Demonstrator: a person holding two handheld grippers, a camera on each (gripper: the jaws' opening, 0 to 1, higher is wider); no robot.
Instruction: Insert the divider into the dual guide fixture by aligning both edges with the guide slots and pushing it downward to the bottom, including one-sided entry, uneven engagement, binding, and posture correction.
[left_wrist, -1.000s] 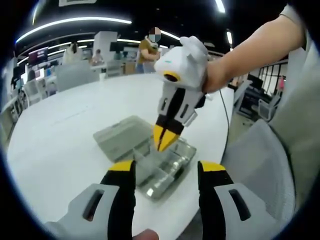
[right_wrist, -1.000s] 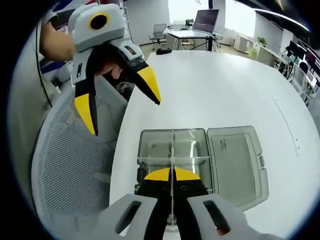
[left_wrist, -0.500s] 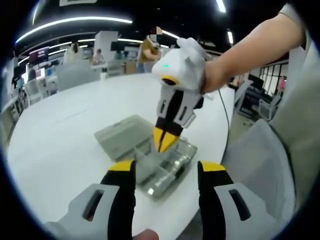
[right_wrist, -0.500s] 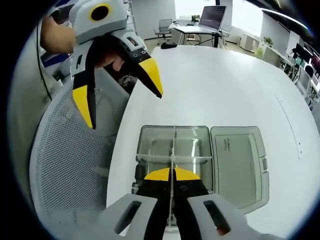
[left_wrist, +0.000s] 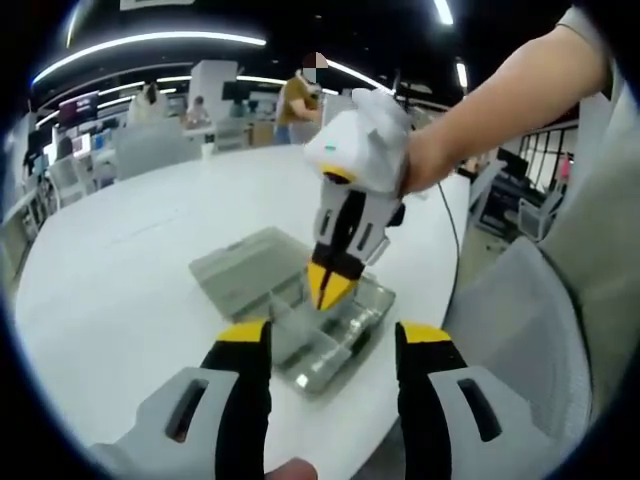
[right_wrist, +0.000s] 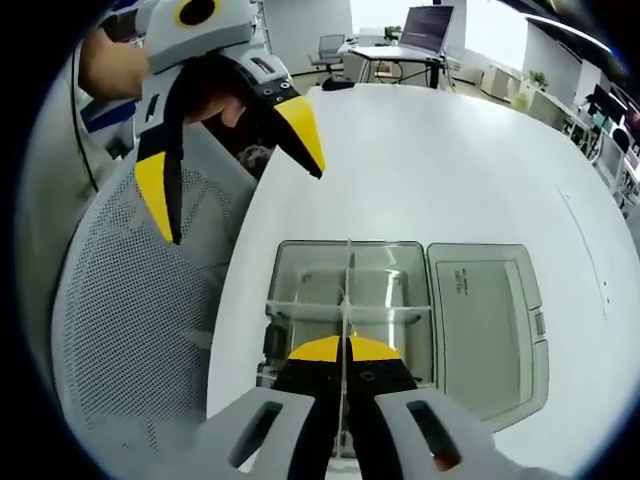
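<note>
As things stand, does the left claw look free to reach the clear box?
Probably yes: the left claw is open and off to the side above the table, but the right claw, shut on the divider, occupies the box's middle.

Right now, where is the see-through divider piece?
In the right gripper view the divider is pinched between the right gripper jaws, standing over the middle of the open clear box on the white table.
</note>
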